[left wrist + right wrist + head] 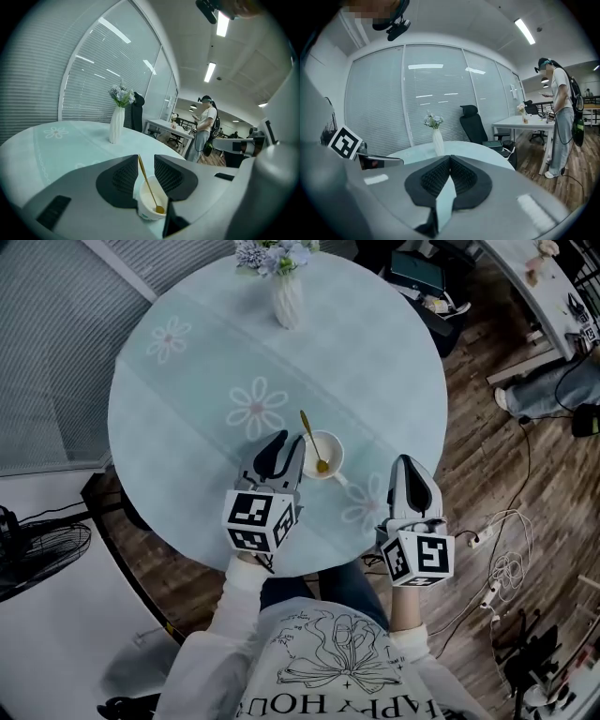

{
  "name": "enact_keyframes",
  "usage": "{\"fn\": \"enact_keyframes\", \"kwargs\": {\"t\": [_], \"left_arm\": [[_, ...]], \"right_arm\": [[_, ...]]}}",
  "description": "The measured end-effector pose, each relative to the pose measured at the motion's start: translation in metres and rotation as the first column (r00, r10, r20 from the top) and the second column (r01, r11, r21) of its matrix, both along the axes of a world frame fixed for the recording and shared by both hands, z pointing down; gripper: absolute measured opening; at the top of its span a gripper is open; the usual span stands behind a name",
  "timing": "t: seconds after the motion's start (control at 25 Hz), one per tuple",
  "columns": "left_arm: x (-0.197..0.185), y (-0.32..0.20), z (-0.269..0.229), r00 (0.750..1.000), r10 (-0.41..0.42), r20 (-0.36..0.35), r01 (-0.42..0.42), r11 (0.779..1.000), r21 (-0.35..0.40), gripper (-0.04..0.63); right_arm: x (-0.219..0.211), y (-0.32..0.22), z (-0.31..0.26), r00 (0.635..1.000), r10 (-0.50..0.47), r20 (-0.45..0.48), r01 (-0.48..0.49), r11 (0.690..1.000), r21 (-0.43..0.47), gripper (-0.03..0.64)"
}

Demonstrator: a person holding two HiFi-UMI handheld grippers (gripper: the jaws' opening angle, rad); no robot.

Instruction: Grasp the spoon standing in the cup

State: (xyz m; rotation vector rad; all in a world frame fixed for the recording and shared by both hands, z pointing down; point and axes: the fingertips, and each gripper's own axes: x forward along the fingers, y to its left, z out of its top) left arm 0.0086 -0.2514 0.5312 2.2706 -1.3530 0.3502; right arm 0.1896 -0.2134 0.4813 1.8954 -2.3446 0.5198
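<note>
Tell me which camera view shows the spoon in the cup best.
The left gripper view: the gold spoon shows close and whole, handle to bowl, leaning in the white cup, framed by the open jaws of the left gripper. The head view shows it small, from above. The right gripper view doesn't show it.

I am counting one table (187, 390), and it is carrying one cup (336, 448), one spoon (310, 437) and one vase (289, 301). Three daisy prints (256, 407) are showing on its cloth. Two grippers are hanging over it, the left gripper (281, 448) and the right gripper (405, 465), each wearing one marker cube (261, 519). Two people are showing: one holder (328, 662) and one bystander (205, 124). One chair (472, 123) and one fan (42, 554) are standing nearby.
</note>
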Motion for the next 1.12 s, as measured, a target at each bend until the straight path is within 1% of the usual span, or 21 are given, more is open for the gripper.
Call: {"fn": "enact_keyframes", "kwargs": {"t": [0.24, 0.6, 0.76, 0.84, 0.96, 1.12], "left_arm": [[0.001, -0.007, 0.02, 1.0, 0.023, -0.009, -0.024, 0.999, -0.043, 0.095], [0.009, -0.023, 0.038, 0.988, 0.119, -0.096, -0.126, 0.989, -0.073, 0.13], [0.013, -0.028, 0.047, 0.982, 0.166, -0.09, -0.173, 0.981, -0.087, 0.13], [0.016, -0.03, 0.05, 0.978, 0.182, -0.099, -0.191, 0.977, -0.092, 0.13], [0.019, -0.033, 0.052, 0.975, 0.19, -0.115, -0.201, 0.975, -0.094, 0.13], [0.021, -0.034, 0.057, 0.973, 0.201, -0.112, -0.212, 0.972, -0.101, 0.129]], "right_arm": [[-0.005, -0.011, 0.017, 1.0, -0.02, 0.0, 0.02, 0.999, -0.026, 0.011], [-0.013, -0.023, 0.031, 0.999, -0.039, -0.005, 0.039, 0.998, -0.055, 0.011], [-0.014, -0.026, 0.035, 0.999, -0.045, -0.013, 0.044, 0.997, -0.064, 0.011], [-0.015, -0.027, 0.035, 0.999, -0.05, -0.018, 0.049, 0.997, -0.067, 0.011], [-0.016, -0.028, 0.037, 0.998, -0.054, -0.022, 0.052, 0.996, -0.073, 0.011], [-0.016, -0.029, 0.04, 0.998, -0.055, -0.022, 0.053, 0.995, -0.079, 0.011]]}}
